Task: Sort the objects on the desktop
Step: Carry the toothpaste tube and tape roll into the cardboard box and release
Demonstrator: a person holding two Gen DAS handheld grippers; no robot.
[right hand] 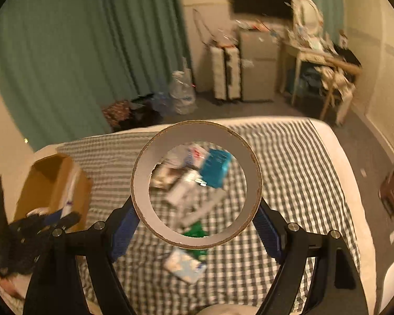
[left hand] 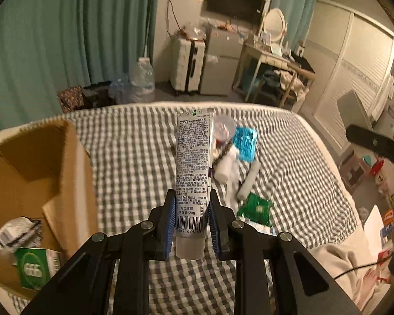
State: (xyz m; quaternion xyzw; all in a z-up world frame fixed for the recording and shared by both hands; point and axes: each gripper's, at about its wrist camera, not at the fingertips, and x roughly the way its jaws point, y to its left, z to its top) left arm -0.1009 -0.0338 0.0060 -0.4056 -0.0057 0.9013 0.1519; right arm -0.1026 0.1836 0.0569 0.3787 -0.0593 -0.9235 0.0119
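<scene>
My left gripper [left hand: 192,215] is shut on a silver toothpaste tube [left hand: 194,162], held upright above the checked bed, right of an open cardboard box [left hand: 39,173]. My right gripper [right hand: 197,220] is shut on a cardboard tape ring [right hand: 197,186], held on edge so I look through its hole. Beyond lies a pile of small items: a blue packet [left hand: 245,143] [right hand: 215,168], a white roll [left hand: 249,181], a green sachet [left hand: 254,207] and a pale packet [right hand: 185,265]. The box also shows in the right wrist view [right hand: 52,183], with the left gripper blurred in front of it.
The box holds a green-and-white carton [left hand: 35,267] and a crumpled packet [left hand: 18,231]. The bed [left hand: 315,170] is covered with a grey checked sheet. Past its far edge stand water bottles [left hand: 141,78], a suitcase [left hand: 186,65] and a cluttered desk [left hand: 273,57].
</scene>
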